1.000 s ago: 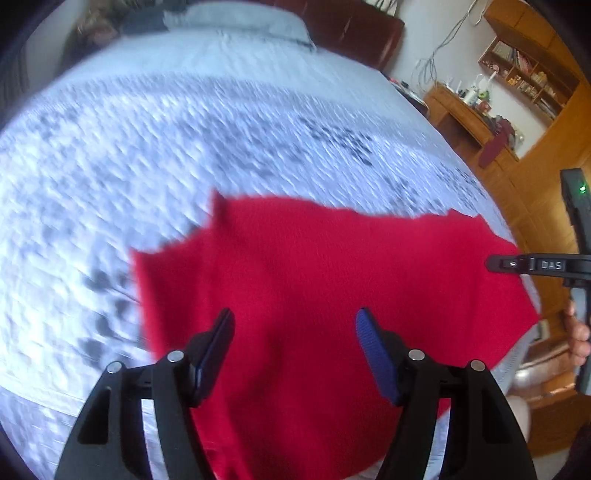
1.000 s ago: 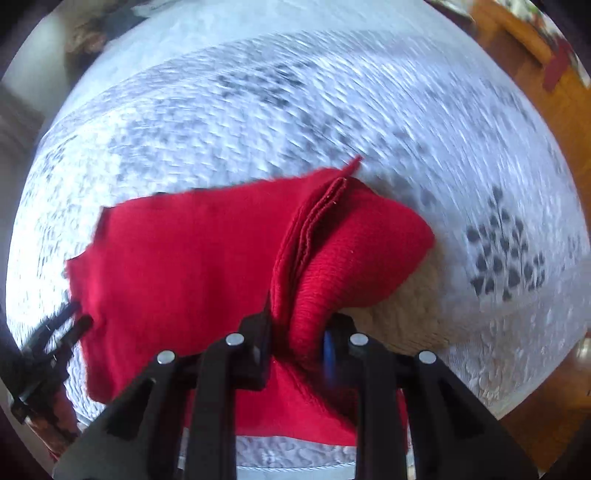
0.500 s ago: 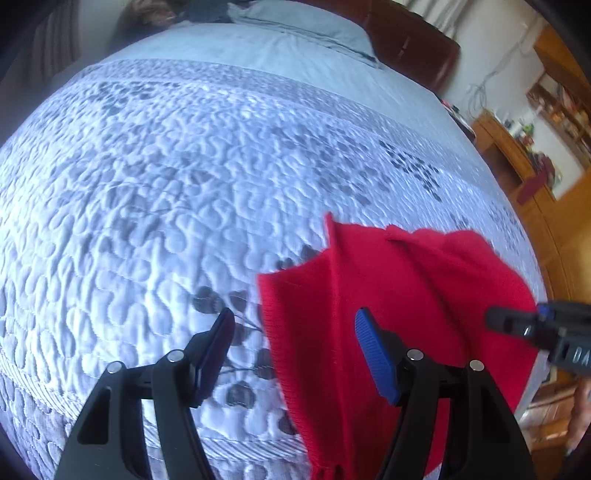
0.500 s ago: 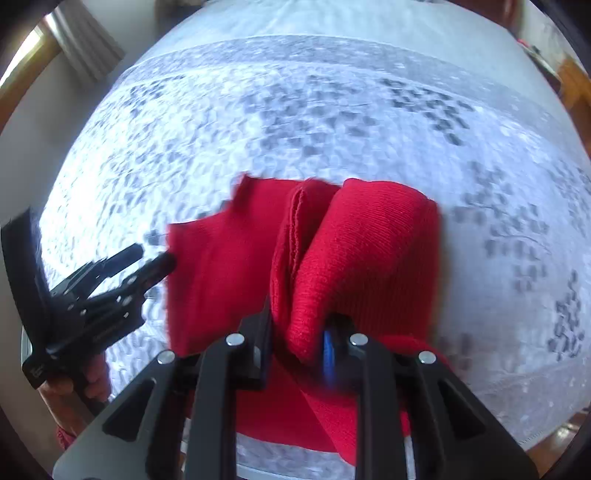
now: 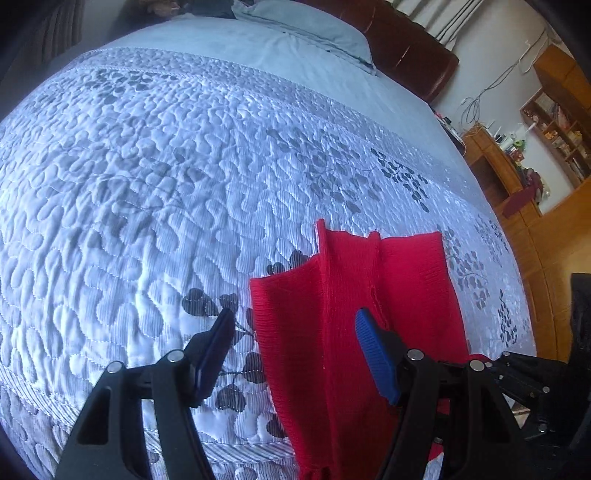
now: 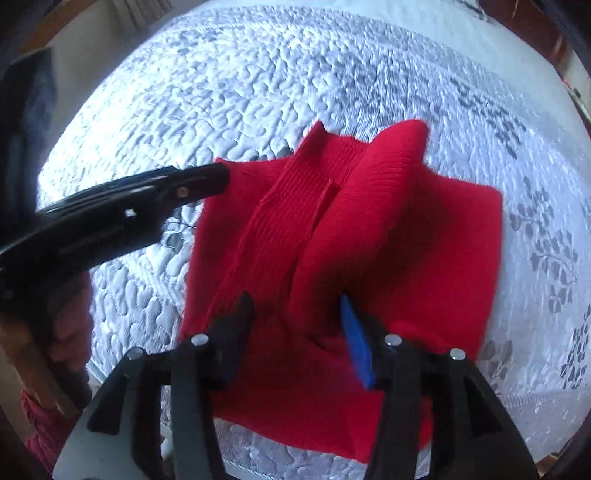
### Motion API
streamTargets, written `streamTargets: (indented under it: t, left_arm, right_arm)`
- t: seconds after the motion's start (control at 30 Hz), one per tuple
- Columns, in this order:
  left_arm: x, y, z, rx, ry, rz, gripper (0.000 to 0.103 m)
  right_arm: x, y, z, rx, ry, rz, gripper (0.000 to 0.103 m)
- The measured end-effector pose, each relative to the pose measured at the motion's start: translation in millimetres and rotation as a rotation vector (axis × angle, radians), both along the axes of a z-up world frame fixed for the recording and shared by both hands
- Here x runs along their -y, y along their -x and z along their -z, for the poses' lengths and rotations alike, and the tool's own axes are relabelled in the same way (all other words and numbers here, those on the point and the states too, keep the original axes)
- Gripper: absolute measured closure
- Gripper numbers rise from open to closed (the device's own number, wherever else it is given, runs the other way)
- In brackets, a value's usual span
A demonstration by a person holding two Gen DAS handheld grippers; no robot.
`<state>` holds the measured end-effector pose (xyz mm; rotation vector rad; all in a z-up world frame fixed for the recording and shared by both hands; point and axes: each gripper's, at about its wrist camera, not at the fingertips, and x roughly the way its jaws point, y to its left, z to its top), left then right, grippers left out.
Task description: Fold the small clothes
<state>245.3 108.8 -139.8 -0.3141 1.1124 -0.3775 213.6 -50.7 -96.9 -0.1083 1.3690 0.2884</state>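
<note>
A red knitted garment (image 6: 388,236) lies on a bed (image 5: 147,184) covered by a white quilted bedspread (image 5: 184,155) with a grey leaf pattern. The garment sits near the foot edge of the bed, toward the corner closest to the wooden furniture, and its lower part reaches the edge of the bedspread. It is partly folded: in the right wrist view a ridge of doubled fabric stands up along its middle, with a ribbed band beside the ridge and a flatter panel spread out toward the right.

The right gripper (image 6: 297,325) is over the near end of the garment. Its fingers stand apart, one on each side of the raised ridge, and the blue pad (image 6: 356,343) shows on the right finger. Whether the pads touch the fabric cannot be told; they are not pinched together on it.

The left gripper (image 5: 295,347) is wide open and holds nothing. Its left finger (image 5: 214,350) is over the bare bedspread just beside the garment's left edge, and its right finger (image 5: 376,354) is over the red fabric near a seam. In the right wrist view this gripper comes in from the left, its tip at the garment's far left corner.

At the head of the bed lies a pale blue pillow (image 5: 314,29) against a dark brown headboard (image 5: 406,48). Wooden shelves (image 5: 546,122) with small items stand past the bed's right side.
</note>
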Motion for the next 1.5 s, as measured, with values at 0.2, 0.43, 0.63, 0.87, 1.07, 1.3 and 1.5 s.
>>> streamTargets:
  t: [0.2, 0.43, 0.63, 0.87, 1.07, 1.3, 1.5]
  left_arm:
    - [8.8, 1.8, -0.2, -0.010, 0.034, 0.024, 0.035]
    - [28.9, 7.8, 2.2, -0.033, 0.078, 0.087, 0.035]
    - [40.9, 12.8, 4.6, -0.055, 0.093, 0.121, 0.034]
    - [49.2, 10.6, 18.2, -0.174, 0.123, 0.065, 0.031]
    - [52.2, 13.6, 26.8, -0.252, 0.194, 0.008, 0.027]
    - [33.5, 25.6, 10.5, -0.271, 0.198, -0.057, 0.027]
    - [37.8, 33.5, 6.1, -0.307, 0.075, -0.123, 0.022]
  right_arm:
    - [40.0, 37.9, -43.6, 0.131, 0.015, 0.023, 0.015]
    - [73.9, 48.0, 1.7, 0.057, 0.052, 0.074, 0.013]
    - [81.9, 31.6, 10.1, 0.055, -0.108, 0.112, 0.066]
    - [72.3, 45.0, -1.7, 0.051, -0.164, 0.030, 0.097]
    - [64.7, 58.8, -22.2, 0.112, -0.182, -0.031, 0.097]
    - [72.6, 66.0, -28.8, 0.114, -0.226, -0.038, 0.097]
    - [62.2, 72.6, -15.3, 0.089, -0.237, -0.051, 0.097]
